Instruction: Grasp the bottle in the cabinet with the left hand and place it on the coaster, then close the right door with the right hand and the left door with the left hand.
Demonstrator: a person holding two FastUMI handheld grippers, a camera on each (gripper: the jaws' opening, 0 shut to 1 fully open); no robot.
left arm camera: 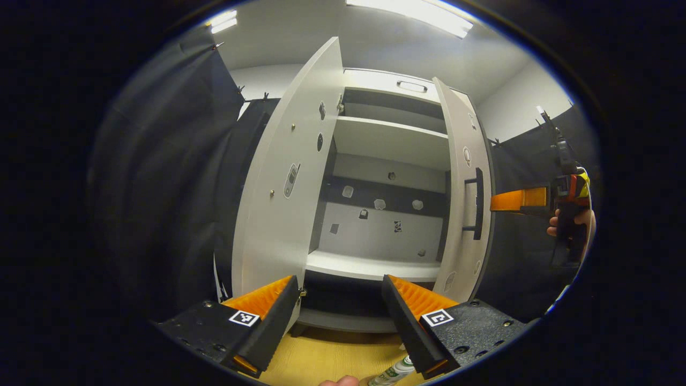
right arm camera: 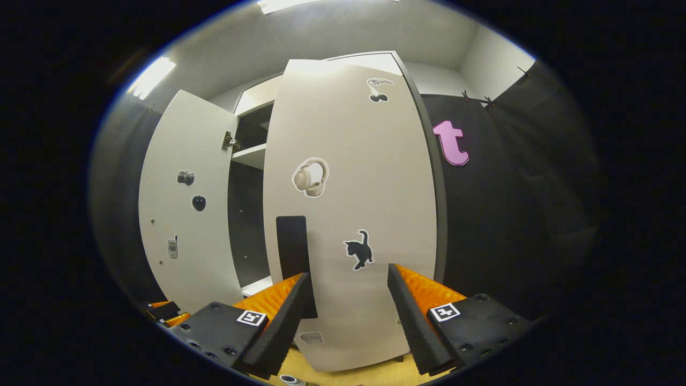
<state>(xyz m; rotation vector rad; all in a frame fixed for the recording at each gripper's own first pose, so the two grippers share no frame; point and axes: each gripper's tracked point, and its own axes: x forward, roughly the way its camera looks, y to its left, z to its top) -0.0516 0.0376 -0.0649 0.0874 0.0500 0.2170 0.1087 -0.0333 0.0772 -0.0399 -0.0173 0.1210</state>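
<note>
White-and-green bottle [left arm camera: 394,371] (cap hidden) lies below the released left claw [left arm camera: 340,321].

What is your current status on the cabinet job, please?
Both grippers open, holding nothing. Bottle out on the tabletop. Right gripper facing right door; both doors open.

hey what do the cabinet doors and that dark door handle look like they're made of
The cabinet doors, the right door and the left door, look like laminated board with a smooth matte off-white face, thin flat panels with stickers stuck on. The handle looks like matte black metal or plastic; its dull, even surface leaves that open.
</note>
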